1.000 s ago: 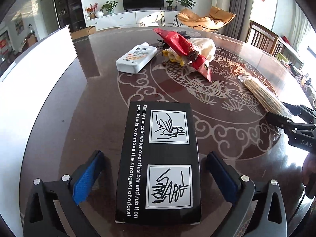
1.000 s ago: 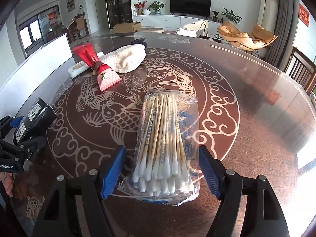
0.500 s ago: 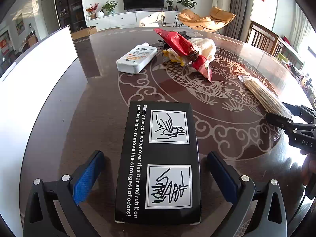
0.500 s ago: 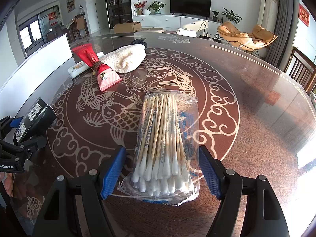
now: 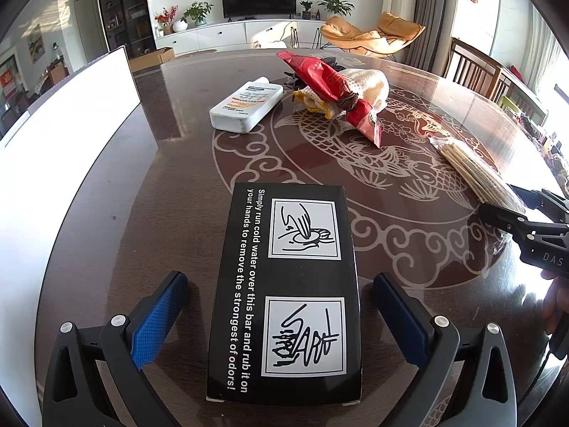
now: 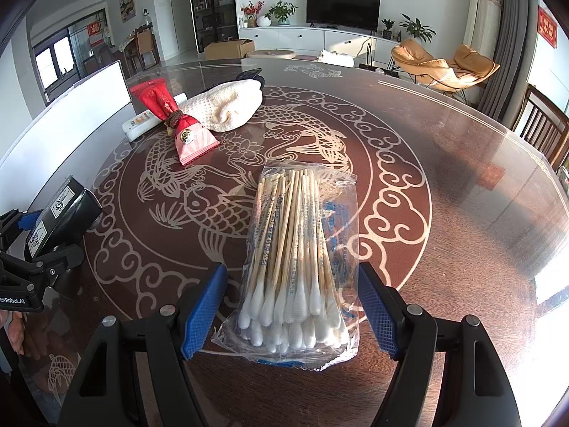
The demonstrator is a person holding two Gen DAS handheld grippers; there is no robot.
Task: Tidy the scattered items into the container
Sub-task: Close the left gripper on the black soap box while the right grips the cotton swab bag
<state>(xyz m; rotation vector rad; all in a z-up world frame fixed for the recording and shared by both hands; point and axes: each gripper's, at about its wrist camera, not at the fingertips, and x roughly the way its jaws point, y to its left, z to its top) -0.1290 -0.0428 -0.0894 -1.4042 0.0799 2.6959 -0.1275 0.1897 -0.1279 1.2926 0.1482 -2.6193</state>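
Left claw (image 5: 281, 315) spread wide over a black box (image 5: 286, 291), blue pads standing clear of both long sides, no contact visible. Box flat on the dark tabletop (image 5: 177, 163), lengthwise between the fingers, its near end level with the pads and its far end reaching out past them toward the fish pattern. Right claw (image 6: 293, 306) likewise parted, flanking the cotton-tipped end of a clear bag of cotton swabs (image 6: 298, 259); gaps on either side between pads and plastic, bag lying flat with the wooden stems pointing away from the claw. Farther back on the tabletop, a white bottle (image 5: 247, 108) on its side, and just right of it a red packet (image 5: 332, 87) cinched in the middle, resting across a cream cloth (image 5: 370, 87). Along the left edge, a white container wall (image 5: 67, 135), well apart from the bag, near the box. From the right wrist view, left claw at far left (image 6: 46, 238) with the box between its fingers. From the left wrist view, right claw at far right (image 5: 522, 210) beside the swab stems.
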